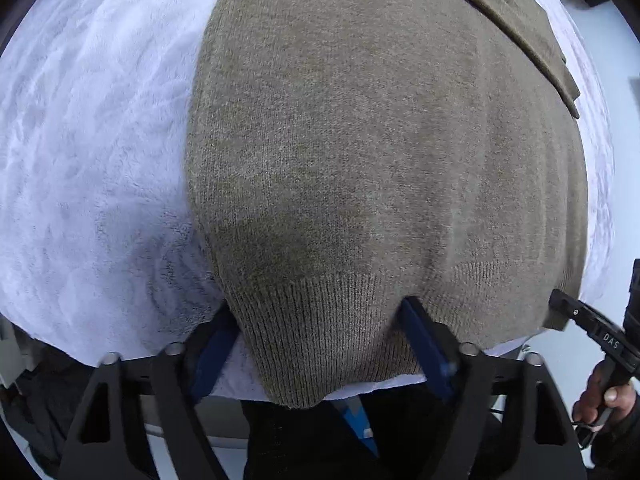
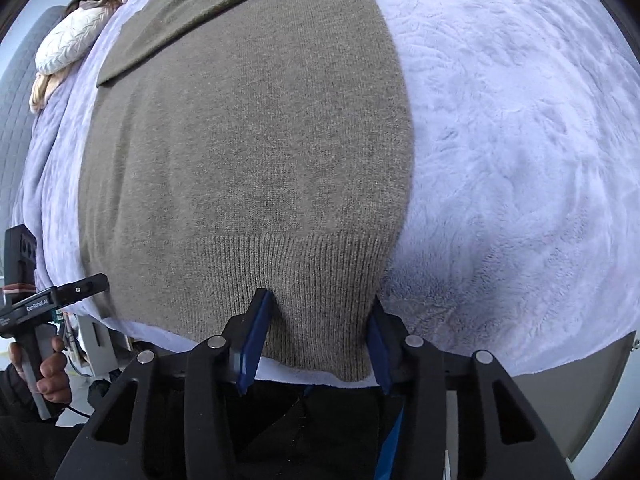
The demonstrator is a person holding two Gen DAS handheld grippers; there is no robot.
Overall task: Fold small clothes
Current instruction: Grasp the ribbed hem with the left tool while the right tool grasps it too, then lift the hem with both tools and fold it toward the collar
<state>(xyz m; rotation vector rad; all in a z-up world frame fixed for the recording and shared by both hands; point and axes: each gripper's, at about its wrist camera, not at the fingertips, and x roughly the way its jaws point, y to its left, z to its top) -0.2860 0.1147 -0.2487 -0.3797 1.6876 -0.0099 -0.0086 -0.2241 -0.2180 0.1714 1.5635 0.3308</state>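
An olive-brown knitted sweater [image 1: 360, 140] [image 2: 248, 140] lies flat on a white fleece blanket [image 1: 80, 160] [image 2: 520, 120], its ribbed hem toward me at the blanket's near edge. One sleeve [image 1: 520, 28] [image 2: 224, 4] is folded across its far part. My left gripper [image 1: 316, 308] straddles the hem's left corner; the rib bulges between its blue pads [image 1: 424, 344], which touch it on both sides. My right gripper [image 2: 319, 296] holds the right corner the same way, with the gathered rib filling the gap between its pads [image 2: 252, 340].
A pile of cream knitted clothes [image 2: 72, 44] lies at the blanket's far left. Each wrist view shows the other gripper at its edge, the right one [image 1: 580, 316] and the left one [image 2: 76, 292], each held by a hand [image 2: 48, 368]. Dark clothing of the person fills the bottom of both views.
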